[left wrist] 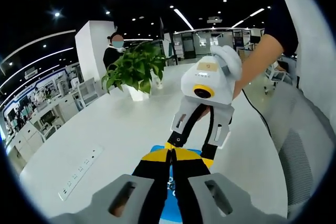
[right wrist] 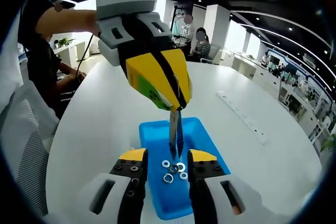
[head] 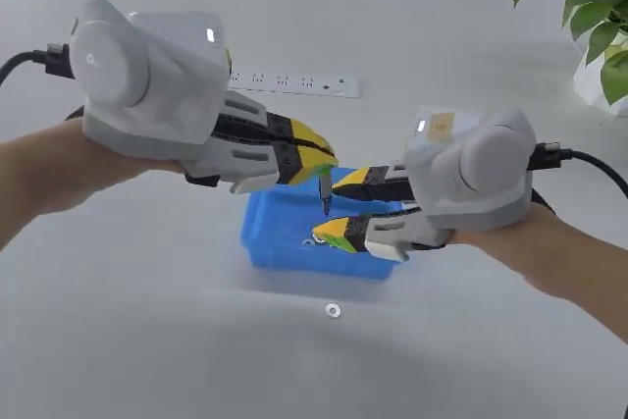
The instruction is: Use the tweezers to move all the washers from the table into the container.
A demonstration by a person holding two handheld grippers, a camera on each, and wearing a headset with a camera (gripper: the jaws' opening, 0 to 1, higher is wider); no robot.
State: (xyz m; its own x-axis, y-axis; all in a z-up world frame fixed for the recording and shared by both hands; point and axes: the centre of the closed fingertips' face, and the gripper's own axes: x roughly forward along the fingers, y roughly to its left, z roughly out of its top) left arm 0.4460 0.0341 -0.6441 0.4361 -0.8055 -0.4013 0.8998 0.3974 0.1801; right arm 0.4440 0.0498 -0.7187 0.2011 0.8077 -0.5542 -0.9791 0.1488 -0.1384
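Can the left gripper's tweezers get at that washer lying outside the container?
Probably yes: the washer lies alone on bare table beside the container, nothing over it. The left gripper holds the tweezers above the container, close by.

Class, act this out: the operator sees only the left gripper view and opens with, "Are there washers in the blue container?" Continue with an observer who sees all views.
Observer: Yes, several washers lie in the blue container.
Operator: Any outside it?
Observer: One washer lies on the table, on the person's side of the container.
Operator: And the tweezers' tips?
Observer: The tweezers point down over those inside.
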